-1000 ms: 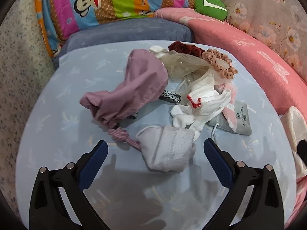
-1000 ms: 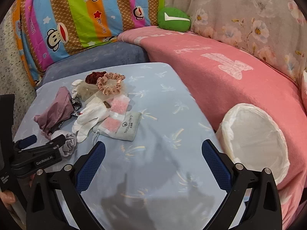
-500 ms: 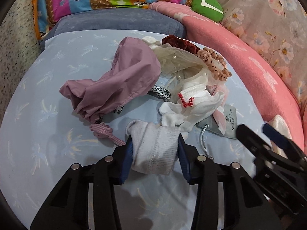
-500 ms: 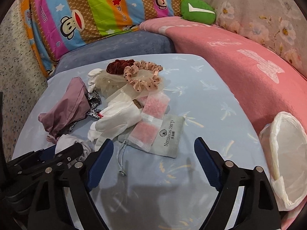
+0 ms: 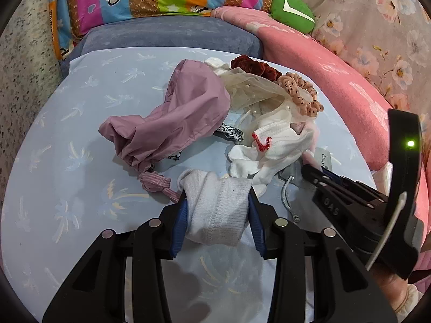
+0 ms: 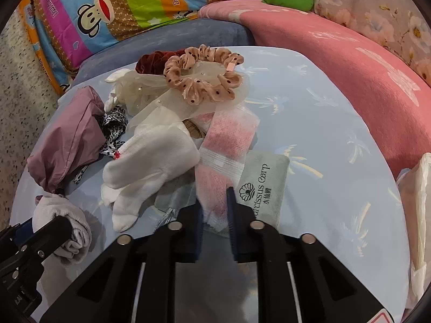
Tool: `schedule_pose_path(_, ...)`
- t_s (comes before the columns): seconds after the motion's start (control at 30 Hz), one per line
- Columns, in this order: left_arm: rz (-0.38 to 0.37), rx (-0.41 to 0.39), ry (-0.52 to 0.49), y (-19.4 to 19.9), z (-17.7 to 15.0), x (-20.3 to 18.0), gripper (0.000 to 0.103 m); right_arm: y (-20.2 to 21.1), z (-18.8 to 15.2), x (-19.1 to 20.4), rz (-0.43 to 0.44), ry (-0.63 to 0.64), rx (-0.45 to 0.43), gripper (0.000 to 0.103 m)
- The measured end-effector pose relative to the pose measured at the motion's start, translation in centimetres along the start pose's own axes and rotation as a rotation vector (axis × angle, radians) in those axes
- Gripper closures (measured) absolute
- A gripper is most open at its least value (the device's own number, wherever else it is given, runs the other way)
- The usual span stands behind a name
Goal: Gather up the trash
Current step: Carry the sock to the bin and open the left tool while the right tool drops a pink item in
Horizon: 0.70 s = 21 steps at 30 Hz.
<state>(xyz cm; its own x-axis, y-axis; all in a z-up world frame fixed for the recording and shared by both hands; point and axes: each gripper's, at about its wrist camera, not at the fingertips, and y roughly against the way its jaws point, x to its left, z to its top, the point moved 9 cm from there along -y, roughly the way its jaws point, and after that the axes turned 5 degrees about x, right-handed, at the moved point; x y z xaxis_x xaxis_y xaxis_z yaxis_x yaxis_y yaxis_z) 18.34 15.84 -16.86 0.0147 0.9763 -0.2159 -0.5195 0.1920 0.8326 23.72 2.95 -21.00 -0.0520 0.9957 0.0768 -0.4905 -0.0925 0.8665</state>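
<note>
Left wrist view: the left gripper (image 5: pixel 216 210) pinches a rolled white sock (image 5: pixel 215 210) between its blue pads at 6 o'clock of the pale blue table (image 5: pixel 80 107), with the rest of the heap (a mauve drawstring pouch (image 5: pixel 172 123), white gloves (image 5: pixel 274 148), two scrunchies) lying from 10 to 2 o'clock beyond it. From the right wrist view, the right gripper (image 6: pixel 214 210) has just been closing its jaws and now clamps the near end of a pink mesh sachet (image 6: pixel 225 145), which lies partly across a grey branded pouch (image 6: pixel 265 185) at the centre of the table. Both hands appear to be at the grasp step of the collection, neither item yet lifted. A white-lined bin (image 6: pixel 417 202) shows at 3 o'clock, at the table's edge. The next move likely calls for raising each piece clear without dragging neighbours, since the sachet touches the pouch and gloves, then carrying both toward that bin.
</note>
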Motion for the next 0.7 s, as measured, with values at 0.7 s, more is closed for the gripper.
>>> schedule_pose_path(0.7, -0.124, -0.113, -0.164, 7.3, 0.1, -12.6, 0.064, 18.8, -1.1, -10.3, -0.002, -0.169, -0.279, 0.093)
